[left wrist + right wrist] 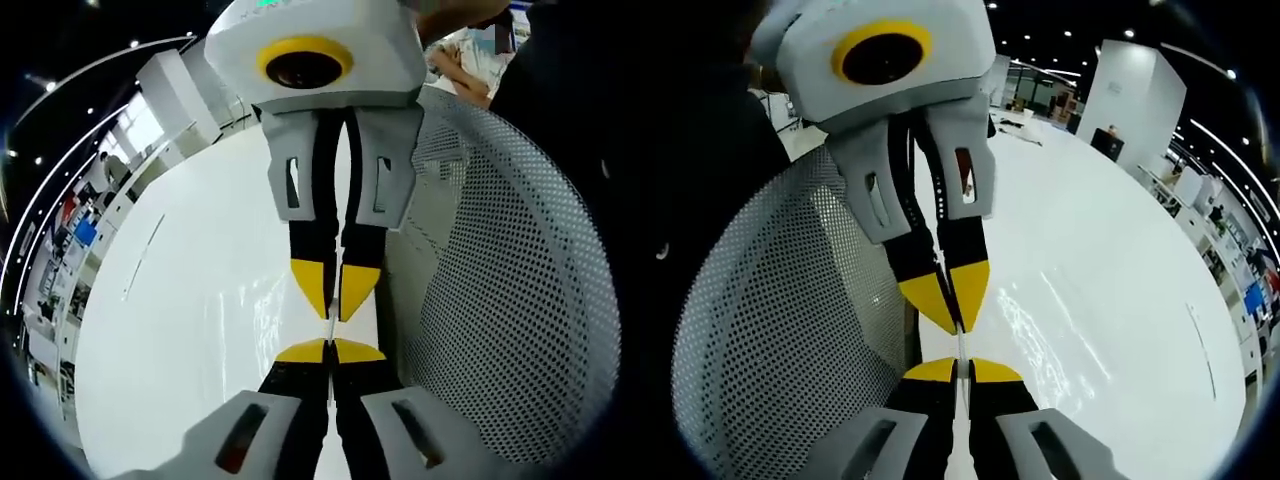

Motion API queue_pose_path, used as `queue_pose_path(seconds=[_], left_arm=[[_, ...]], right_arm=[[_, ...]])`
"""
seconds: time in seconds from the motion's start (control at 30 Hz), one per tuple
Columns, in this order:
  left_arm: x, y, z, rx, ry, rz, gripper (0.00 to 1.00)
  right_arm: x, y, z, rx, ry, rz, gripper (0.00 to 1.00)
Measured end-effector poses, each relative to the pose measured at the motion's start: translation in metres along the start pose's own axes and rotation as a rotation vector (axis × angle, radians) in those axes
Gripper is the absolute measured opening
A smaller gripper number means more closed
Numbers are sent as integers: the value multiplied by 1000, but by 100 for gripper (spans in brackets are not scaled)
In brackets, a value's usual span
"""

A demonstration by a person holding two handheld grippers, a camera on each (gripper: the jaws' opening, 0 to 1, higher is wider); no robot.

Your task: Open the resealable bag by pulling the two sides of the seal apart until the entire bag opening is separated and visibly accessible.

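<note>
Two grippers meet tip to tip over the white table (200,300), and you hold a thin, clear film edge pinched between them. In the left gripper view, your left gripper (330,350) rises from the bottom with its yellow-tipped fingers (303,351) together, clamped on that film edge; the right gripper (333,290) comes down from the top, its fingers also together on the same strip. That strip looks like the bag (333,325), though it is nearly invisible and its body cannot be made out. A white perforated chair back (500,300) stands just beside the grippers. In the right gripper view, the bag edge (961,345) shows as a thin line between the two sets of tips, your right gripper (958,372) below.

The risk, as I judge it: both sets of fingers may be holding both walls of the seal together, so pulling apart would stretch or tear the film rather than unzip it. With so little film gripped, either side could also slip free.
</note>
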State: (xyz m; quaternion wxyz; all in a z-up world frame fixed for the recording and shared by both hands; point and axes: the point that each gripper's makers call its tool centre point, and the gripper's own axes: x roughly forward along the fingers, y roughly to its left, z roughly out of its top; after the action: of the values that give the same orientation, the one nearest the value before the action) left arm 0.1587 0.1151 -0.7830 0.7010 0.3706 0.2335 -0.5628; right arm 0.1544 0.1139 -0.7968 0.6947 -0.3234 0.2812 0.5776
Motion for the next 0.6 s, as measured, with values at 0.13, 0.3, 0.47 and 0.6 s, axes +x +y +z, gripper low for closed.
queue_pose_path(seconds=[0.13,0.3,0.47,0.6], left_arm=[[-1,-1,-1,-5,-2,-5,0],[-1,-1,-1,-6,0,-7,0],[-2,-1,-1,-7,-2,-10,0],[-3,0,-2,-6,0,-11,0]], right_arm=[[0,1,-3,0,5,4,0],[-2,1,-7,5,8,5,0],[-3,0,-10,8,15,2,0],[-5,-1,-18,9,35,-3,0]])
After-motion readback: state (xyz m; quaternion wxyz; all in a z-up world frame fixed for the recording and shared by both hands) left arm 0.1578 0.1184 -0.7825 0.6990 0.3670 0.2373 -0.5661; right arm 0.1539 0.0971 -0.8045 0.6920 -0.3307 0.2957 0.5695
